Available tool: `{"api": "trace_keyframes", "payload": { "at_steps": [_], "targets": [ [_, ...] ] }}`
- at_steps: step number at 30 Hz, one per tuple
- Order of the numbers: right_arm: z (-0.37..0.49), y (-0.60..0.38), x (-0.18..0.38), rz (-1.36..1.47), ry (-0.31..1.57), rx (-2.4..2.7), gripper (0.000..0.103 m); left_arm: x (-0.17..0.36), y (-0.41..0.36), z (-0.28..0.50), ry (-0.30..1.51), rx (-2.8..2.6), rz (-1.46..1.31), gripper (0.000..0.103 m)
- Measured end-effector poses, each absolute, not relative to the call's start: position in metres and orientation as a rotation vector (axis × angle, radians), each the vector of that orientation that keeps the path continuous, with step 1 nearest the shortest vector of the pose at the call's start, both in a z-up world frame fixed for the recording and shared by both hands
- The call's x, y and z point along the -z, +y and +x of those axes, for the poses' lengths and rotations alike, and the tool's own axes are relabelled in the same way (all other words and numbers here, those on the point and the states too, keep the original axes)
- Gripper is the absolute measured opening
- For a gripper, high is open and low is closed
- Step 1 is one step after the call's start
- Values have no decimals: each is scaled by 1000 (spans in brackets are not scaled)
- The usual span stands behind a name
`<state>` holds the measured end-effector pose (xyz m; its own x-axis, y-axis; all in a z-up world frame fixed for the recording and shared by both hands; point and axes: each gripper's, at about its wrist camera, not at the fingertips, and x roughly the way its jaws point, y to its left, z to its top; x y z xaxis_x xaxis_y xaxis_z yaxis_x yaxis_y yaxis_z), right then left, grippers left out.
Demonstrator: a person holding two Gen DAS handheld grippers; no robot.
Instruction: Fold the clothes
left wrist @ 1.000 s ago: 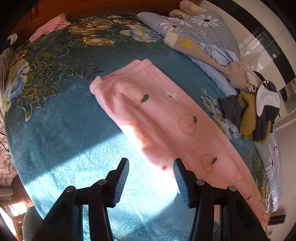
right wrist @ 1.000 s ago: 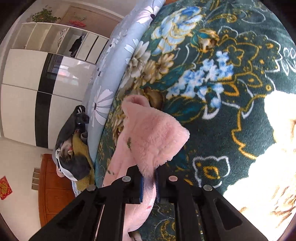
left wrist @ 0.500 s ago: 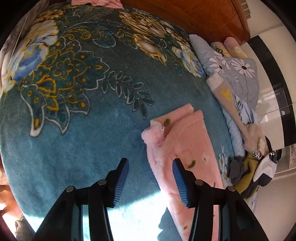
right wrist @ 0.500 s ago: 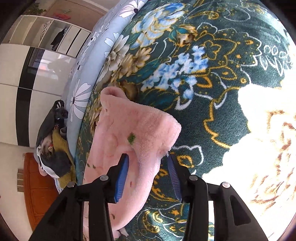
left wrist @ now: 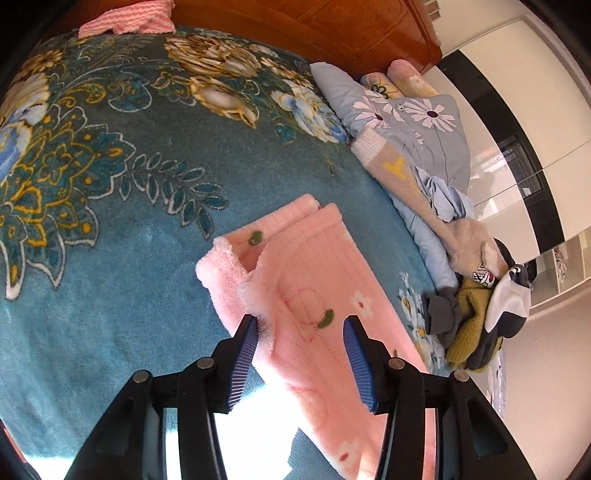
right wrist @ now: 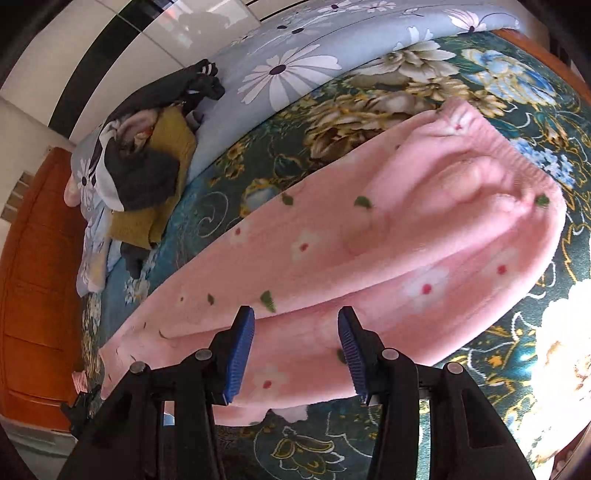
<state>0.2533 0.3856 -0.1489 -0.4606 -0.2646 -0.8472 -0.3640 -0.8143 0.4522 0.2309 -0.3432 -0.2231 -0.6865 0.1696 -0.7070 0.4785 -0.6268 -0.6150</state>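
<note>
Pink fleece pants (left wrist: 314, 291) with flower and peach prints lie folded lengthwise on the teal floral bedspread (left wrist: 110, 229). In the left wrist view my left gripper (left wrist: 301, 362) is open, its jaws straddling the leg-cuff end of the pants, the left pad by the fluffy cuff edge. In the right wrist view the pants (right wrist: 369, 251) stretch from the waistband at right to the cuffs at lower left. My right gripper (right wrist: 295, 354) is open just above the pants' near edge, holding nothing.
A pile of clothes (left wrist: 480, 317), mustard, grey, black and white, sits at the bed's side, also in the right wrist view (right wrist: 147, 173). A floral blue quilt (left wrist: 424, 125) lies beside it. A pink striped cloth (left wrist: 129, 22) lies by the wooden headboard (left wrist: 332, 26).
My right gripper let go of the waistband, opened and drew back over the pants' middle. My left gripper moved along the pants to the cuff end and stayed open.
</note>
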Motion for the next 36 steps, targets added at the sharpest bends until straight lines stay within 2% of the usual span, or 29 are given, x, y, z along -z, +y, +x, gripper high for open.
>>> {"api": "trace_keyframes", "payload": {
  "at_steps": [2,10,13,15,17,21,28,34,36],
  "targets": [
    [244,362,150,-1643,910,-2492,48,226,-347,233,1251,2443,1120,51],
    [229,316,160,-1760,820,-2488,48,255,-373,239,1458,2355,1046,51],
    [231,314,162,-1771,809,-2465,48,254,-373,234,1424,2366,1064,38],
    [232,317,163,-1765,826,-2442,48,253,-374,231,1401,2373,1076,23],
    [231,319,165,-1759,858,-2420,48,253,-374,228,1378,2379,1088,15],
    [230,320,169,-1763,870,-2392,48,251,-376,221,1332,2392,1111,8],
    [231,322,176,-1773,862,-2350,48,195,-379,222,1140,2602,937,7],
    [233,326,184,-1781,871,-2333,48,257,-388,217,1186,2394,1167,8],
    [236,326,187,-1793,867,-2326,48,256,-388,220,1189,2387,1152,11]
  ]
}}
